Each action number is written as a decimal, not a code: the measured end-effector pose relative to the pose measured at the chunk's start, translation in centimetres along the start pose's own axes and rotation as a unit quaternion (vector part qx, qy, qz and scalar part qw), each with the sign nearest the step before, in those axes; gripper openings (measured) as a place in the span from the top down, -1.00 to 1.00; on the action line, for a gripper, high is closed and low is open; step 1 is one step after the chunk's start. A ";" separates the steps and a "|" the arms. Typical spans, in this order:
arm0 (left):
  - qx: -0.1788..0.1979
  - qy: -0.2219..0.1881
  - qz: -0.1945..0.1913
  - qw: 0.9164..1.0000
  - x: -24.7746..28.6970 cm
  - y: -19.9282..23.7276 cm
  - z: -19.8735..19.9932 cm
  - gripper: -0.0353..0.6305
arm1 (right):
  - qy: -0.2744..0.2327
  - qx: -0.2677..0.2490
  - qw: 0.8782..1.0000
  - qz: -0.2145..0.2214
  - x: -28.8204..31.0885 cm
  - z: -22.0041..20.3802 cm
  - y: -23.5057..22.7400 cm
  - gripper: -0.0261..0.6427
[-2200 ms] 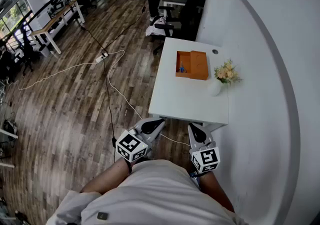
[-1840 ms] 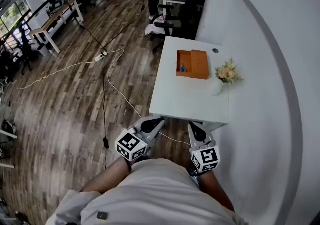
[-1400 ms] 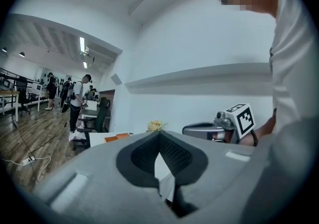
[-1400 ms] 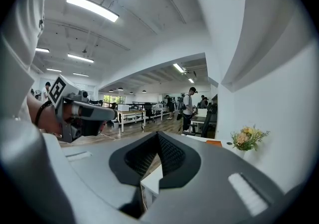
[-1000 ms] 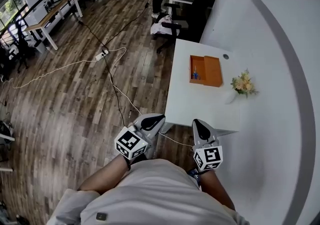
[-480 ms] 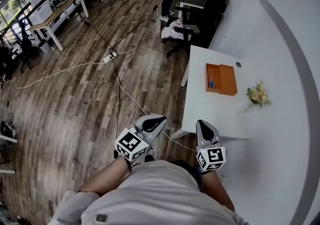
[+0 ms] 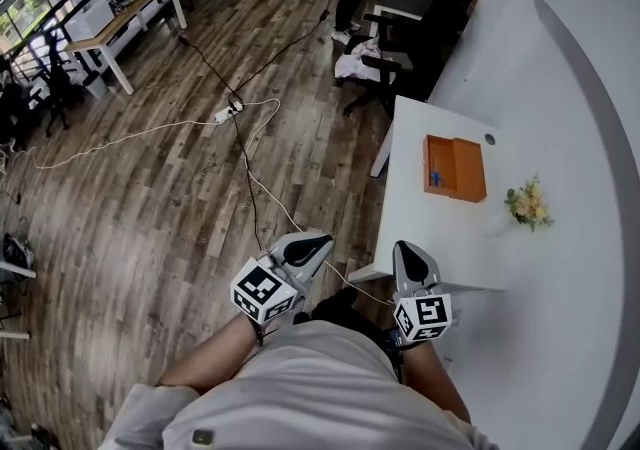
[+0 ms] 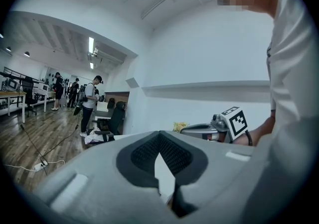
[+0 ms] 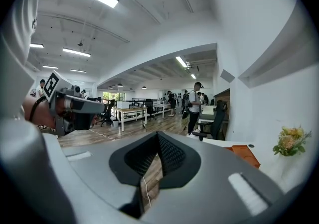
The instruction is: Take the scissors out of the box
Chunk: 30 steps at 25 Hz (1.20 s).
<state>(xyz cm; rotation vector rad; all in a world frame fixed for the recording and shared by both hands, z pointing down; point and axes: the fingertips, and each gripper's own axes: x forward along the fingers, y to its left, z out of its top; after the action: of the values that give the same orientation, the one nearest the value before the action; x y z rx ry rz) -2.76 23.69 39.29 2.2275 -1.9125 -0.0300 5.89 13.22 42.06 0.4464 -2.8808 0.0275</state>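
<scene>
Table [image 7: 440,238] bearing box [image 7: 466,170], beside wooden floor [image 7: 150,198].

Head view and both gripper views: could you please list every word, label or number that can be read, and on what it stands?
None can be read in any view.
White marker cubes: black square patterns only, no letters.
Orange open box: no print can be made out.

Head view steeply downward, gripper views near level along fingers [image 8: 89,183], all sharing the flowers [image 7: 528,206]
</scene>
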 end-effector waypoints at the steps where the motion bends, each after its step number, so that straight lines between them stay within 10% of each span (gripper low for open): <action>1: 0.000 0.000 0.003 1.000 0.2 0.4 0.0 0.88 | 0.000 0.000 1.000 0.003 0.5 0.1 -0.1 0.89; 30: 0.015 0.039 -0.106 0.993 24.6 2.0 1.5 0.88 | -0.006 0.039 0.996 -0.084 4.7 -0.3 -21.0 0.89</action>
<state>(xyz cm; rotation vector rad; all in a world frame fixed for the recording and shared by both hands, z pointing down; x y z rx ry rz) -1.02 -0.94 41.07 2.4043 -1.6407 0.0541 7.93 -8.17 43.10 0.7034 -2.8511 0.1086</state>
